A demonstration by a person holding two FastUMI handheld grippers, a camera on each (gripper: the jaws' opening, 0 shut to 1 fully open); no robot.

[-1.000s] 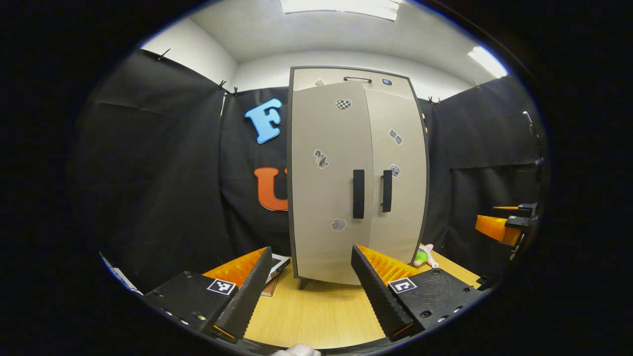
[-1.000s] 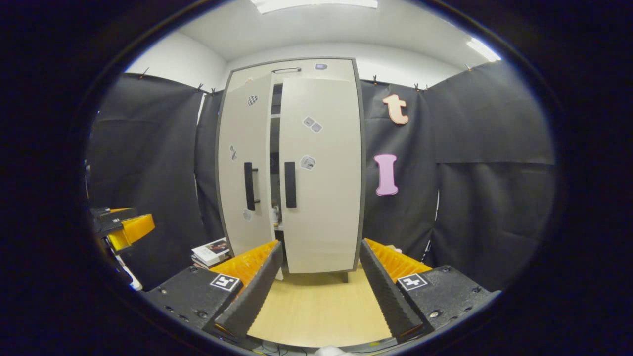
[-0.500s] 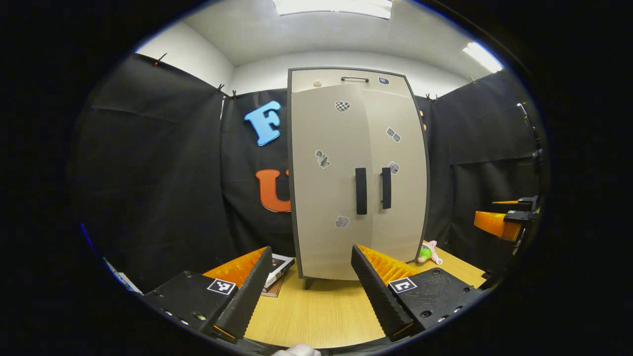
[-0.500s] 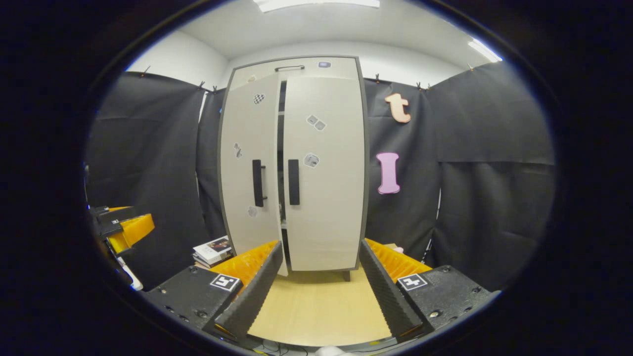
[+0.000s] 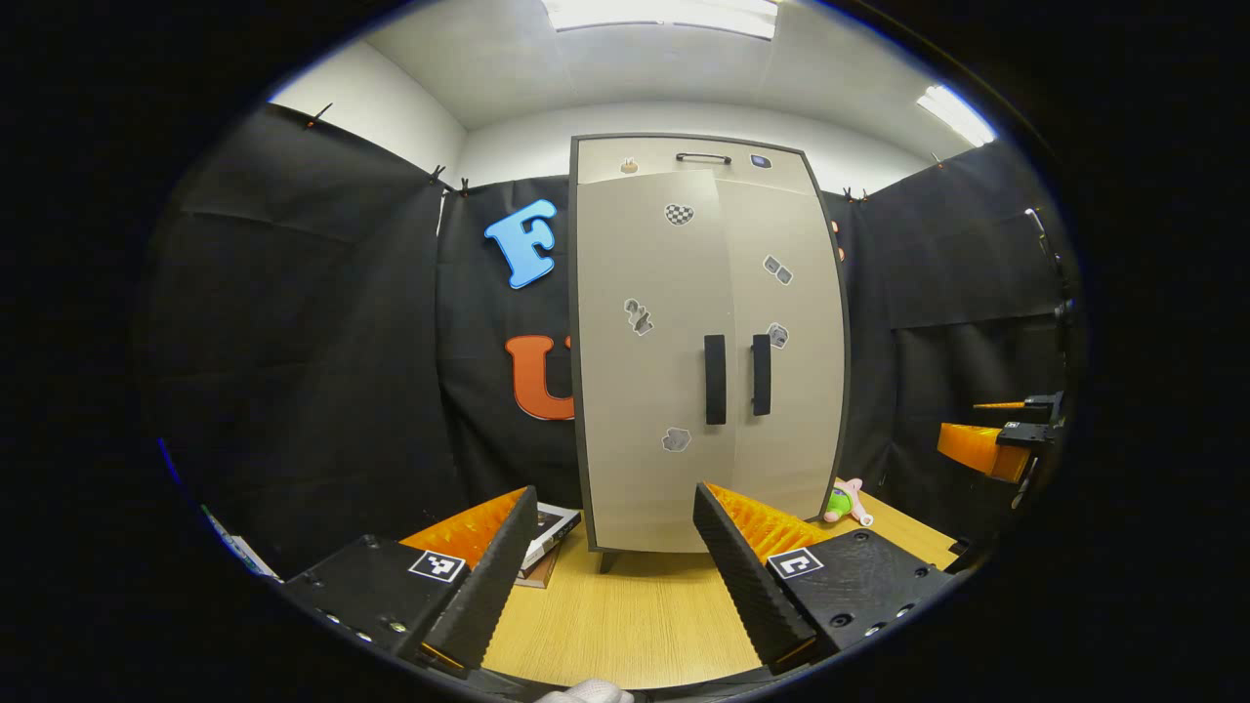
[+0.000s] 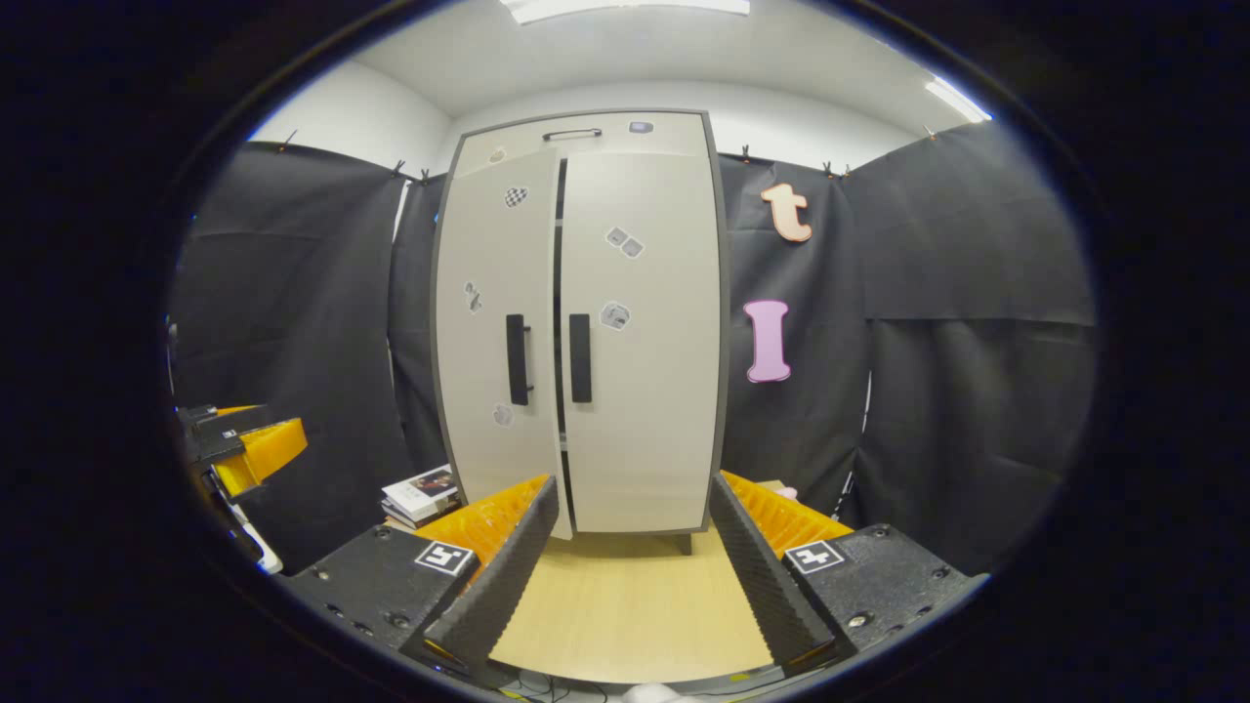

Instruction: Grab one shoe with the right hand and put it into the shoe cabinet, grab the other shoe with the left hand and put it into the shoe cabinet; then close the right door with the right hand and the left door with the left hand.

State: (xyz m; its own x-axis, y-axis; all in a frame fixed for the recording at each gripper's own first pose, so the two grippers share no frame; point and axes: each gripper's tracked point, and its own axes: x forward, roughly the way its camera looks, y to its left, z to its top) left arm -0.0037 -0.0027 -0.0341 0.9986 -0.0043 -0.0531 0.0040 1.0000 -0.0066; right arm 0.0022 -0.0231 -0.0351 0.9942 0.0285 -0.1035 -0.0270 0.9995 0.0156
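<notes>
Shoe cabinet stands upright at frame centre on the table, tall, beige, dark frame, small stickers on both doors, two black vertical handles side by side. In your right gripper view the left door sits slightly ajar, dark gap down the middle; right door flush. Your left gripper and right gripper have jaws spread apart, holding nothing, short of the cabinet. Books lower left, plush toy lower right.
</notes>
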